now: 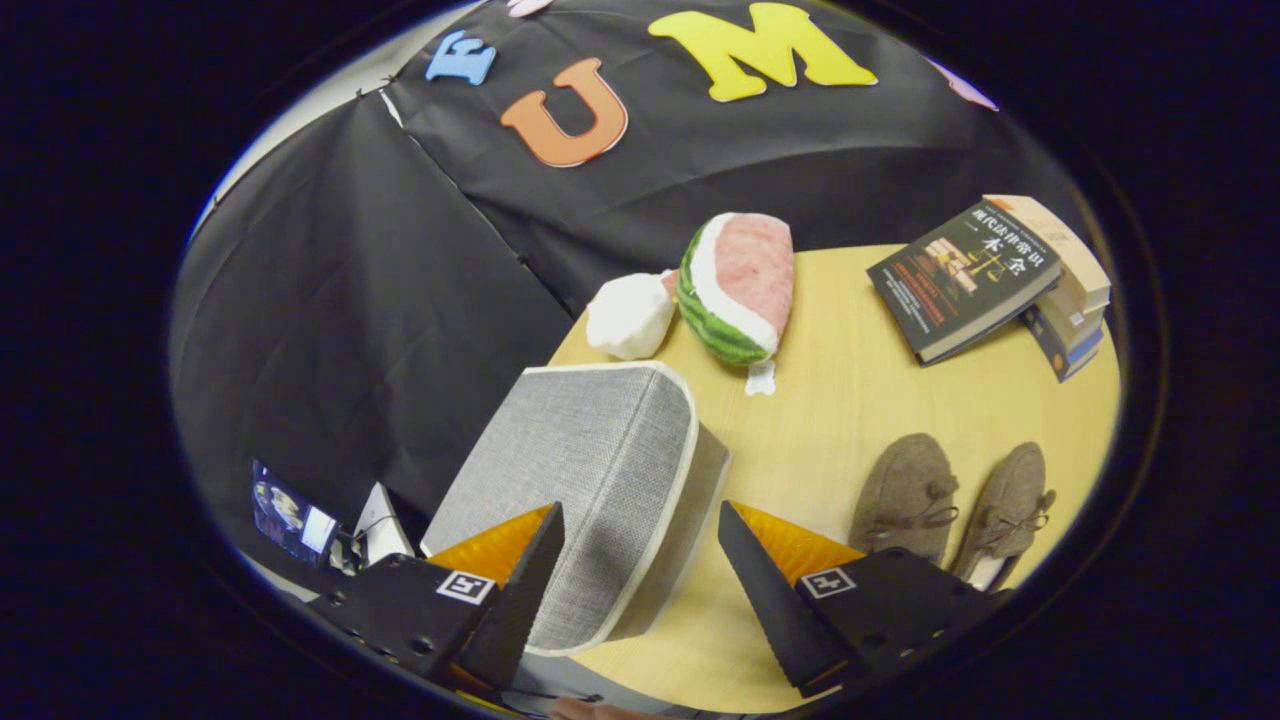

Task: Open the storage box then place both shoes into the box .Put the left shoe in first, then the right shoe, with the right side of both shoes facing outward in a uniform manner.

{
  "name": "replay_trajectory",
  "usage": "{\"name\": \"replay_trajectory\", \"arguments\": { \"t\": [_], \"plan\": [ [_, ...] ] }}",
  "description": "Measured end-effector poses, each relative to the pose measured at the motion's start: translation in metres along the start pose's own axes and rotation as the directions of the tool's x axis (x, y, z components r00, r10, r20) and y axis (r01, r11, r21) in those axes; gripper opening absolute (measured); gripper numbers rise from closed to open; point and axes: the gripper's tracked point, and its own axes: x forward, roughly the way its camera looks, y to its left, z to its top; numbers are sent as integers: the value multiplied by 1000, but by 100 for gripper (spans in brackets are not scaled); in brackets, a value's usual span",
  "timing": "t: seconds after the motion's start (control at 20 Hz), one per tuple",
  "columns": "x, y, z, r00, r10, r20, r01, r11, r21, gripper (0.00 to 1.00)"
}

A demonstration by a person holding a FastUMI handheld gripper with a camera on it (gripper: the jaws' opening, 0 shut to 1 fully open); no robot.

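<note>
The gripper [640, 530] is held with its two fingers spread wide apart, and nothing is pressed between them. In the gap between the fingers a corner of the storage box [590, 480] is seen: a grey fabric box with a pale trim along its edges, its lid closed. One finger is seen in front of the box's top, the other just beside its side wall; whether either finger touches the fabric cannot be told from this angle. The box is set on a light wooden table [850, 400], near the table's edge. Beyond the other finger, a pair of brown-grey shoes [950, 505] with laces is laid side by side on the table, apart from the box, their toes pointed away from the gripper. Further off, beyond the box, a plush watermelon slice [735, 285] is propped on the table, with a white soft object [628, 315] just beside it, seemingly touching it. Well apart from these, at the far corner of the table, a stack of books [985, 280] is placed, the dark-covered top one lying skewed across those beneath it.
</note>
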Motion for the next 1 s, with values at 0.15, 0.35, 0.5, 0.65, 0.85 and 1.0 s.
{"name": "replay_trajectory", "arguments": {
  "t": [0.15,0.35,0.5,0.65,0.85,1.0],
  "plan": [
    [19,2,-12,996,61,-58,-58,997,58,95],
    [35,5,-17,983,157,-97,-138,974,179,96],
    [40,6,-21,965,235,-116,-187,928,322,98],
    [37,10,-23,958,261,-118,-193,892,409,80],
    [26,5,-20,968,207,-140,-145,921,363,67],
    [11,-3,-15,972,191,-136,-125,912,390,44]
  ]
}}
